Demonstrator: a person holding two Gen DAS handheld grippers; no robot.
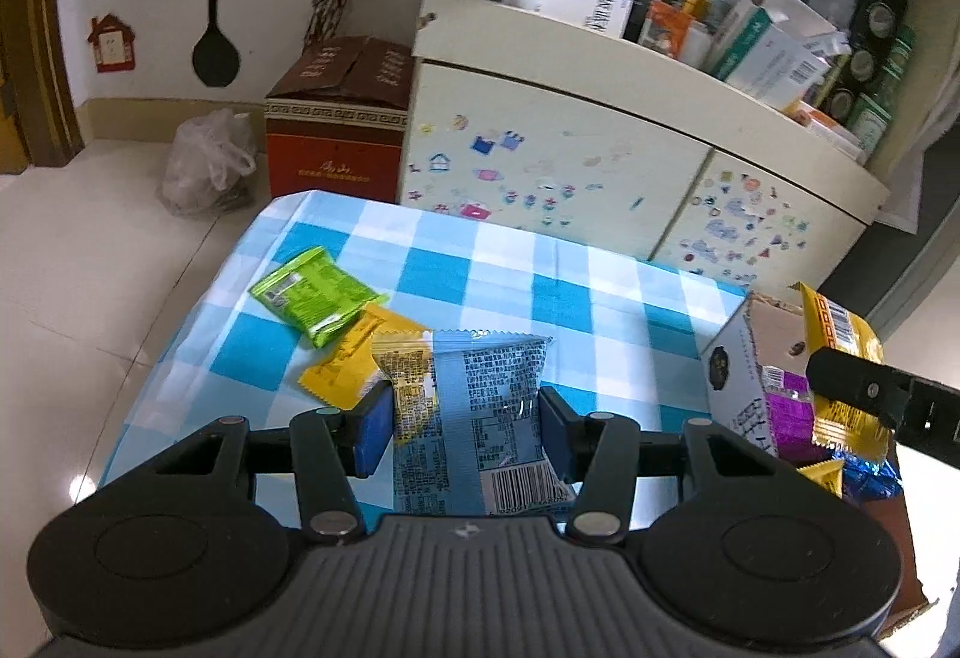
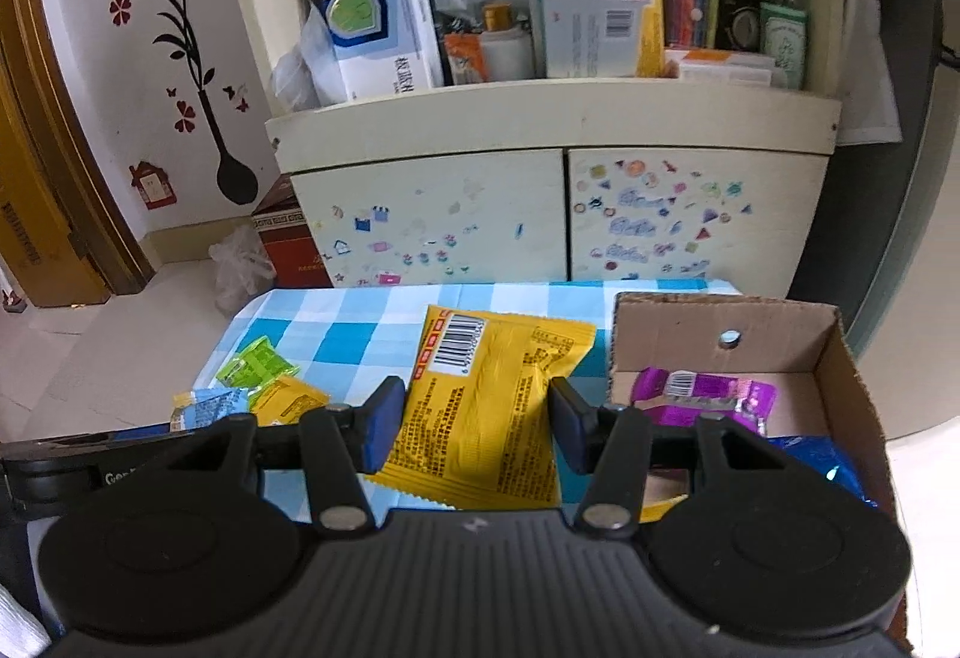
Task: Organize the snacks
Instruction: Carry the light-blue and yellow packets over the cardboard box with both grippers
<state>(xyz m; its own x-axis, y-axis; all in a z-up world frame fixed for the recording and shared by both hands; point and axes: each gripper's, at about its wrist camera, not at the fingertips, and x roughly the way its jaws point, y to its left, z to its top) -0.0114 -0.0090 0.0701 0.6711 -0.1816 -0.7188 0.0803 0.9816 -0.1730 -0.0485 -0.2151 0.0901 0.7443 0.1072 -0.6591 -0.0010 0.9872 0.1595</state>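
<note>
My left gripper (image 1: 465, 412) is shut on a light blue snack packet (image 1: 480, 418), held above the blue checked table (image 1: 528, 280). A green packet (image 1: 312, 295) and a small yellow packet (image 1: 354, 358) lie on the cloth ahead of it. My right gripper (image 2: 474, 418) is shut on a large yellow packet (image 2: 492, 400), held just left of the open cardboard box (image 2: 720, 316). The box holds a purple packet (image 2: 702, 394) and a blue foil packet (image 2: 822, 454). The left wrist view shows the box (image 1: 744, 358) at right with the yellow packet (image 1: 840, 376) over it.
A cream cabinet (image 2: 540, 178) with stickers stands behind the table, its shelf crowded with boxes and bottles. A red-brown carton (image 1: 342, 117) and a plastic bag (image 1: 204, 166) sit on the tiled floor at left.
</note>
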